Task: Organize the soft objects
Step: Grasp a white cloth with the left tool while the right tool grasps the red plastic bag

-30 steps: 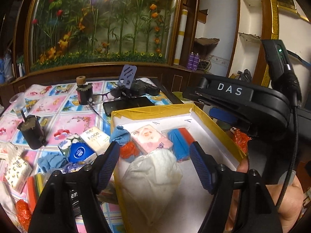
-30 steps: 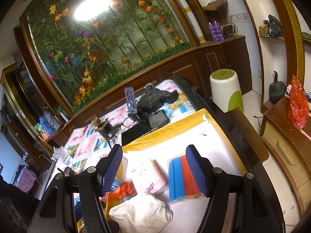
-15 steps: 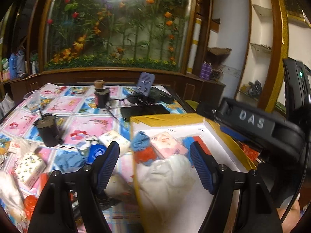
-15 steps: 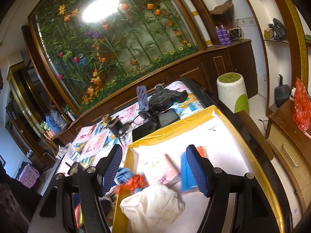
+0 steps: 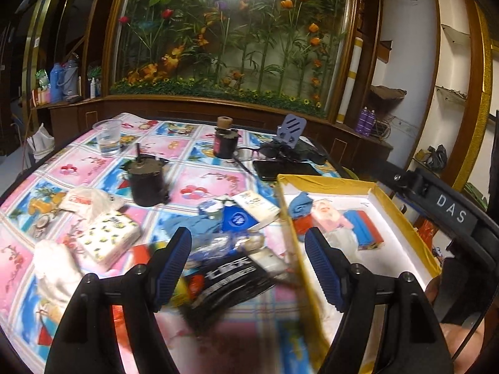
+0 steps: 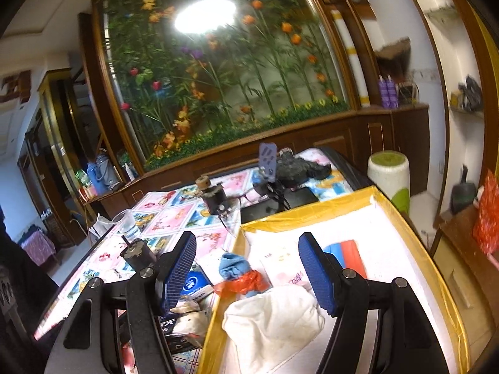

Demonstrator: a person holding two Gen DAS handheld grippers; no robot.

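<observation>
Both grippers hang over the desk with fingers apart and nothing between them. The left gripper is above the loose pile, near a black foil packet and a lemon-print tissue pack. The right gripper sits over the yellow-rimmed white box, where a crumpled white cloth, blue sock and pink tissue pack lie.
</observation>
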